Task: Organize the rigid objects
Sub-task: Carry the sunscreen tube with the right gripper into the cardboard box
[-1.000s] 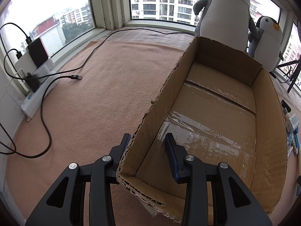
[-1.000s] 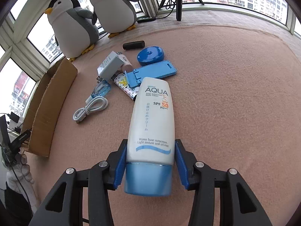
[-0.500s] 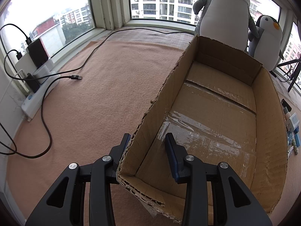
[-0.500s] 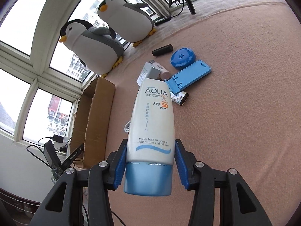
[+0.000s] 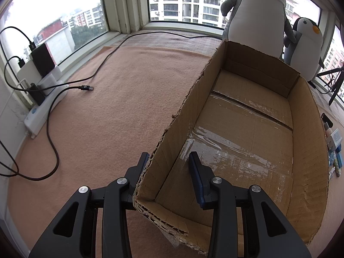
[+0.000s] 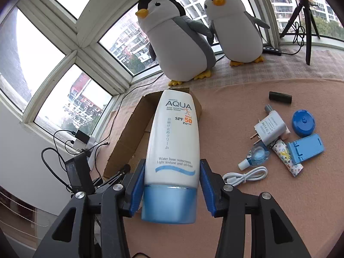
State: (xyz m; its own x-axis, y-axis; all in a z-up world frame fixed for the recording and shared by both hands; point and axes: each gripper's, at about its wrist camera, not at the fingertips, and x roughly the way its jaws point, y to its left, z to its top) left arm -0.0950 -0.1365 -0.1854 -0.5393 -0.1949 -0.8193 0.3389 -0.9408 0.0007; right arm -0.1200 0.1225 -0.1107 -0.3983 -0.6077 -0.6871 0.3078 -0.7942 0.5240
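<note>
Left claw (image 5: pixel 168 161): your fingers stand apart, straddling the cardboard box's (image 5: pixel 307 133) near left wall, one outside, one inside; not pinching it.
Right claw (image 6: pixel 171 180): your blue pads are clamped on the sunscreen tube (image 6: pixel 173 142), cap toward you, tube held above the carpet in front of the box.
Box contents: only a bare, taped floor.
Loose items on the carpet (image 6: pixel 279 193), right of the tube: white charger (image 6: pixel 271 130), blue round case (image 6: pixel 303 123), blue stand (image 6: pixel 306 148), white cable (image 6: pixel 245 176), small bottle (image 6: pixel 254 158).
</note>
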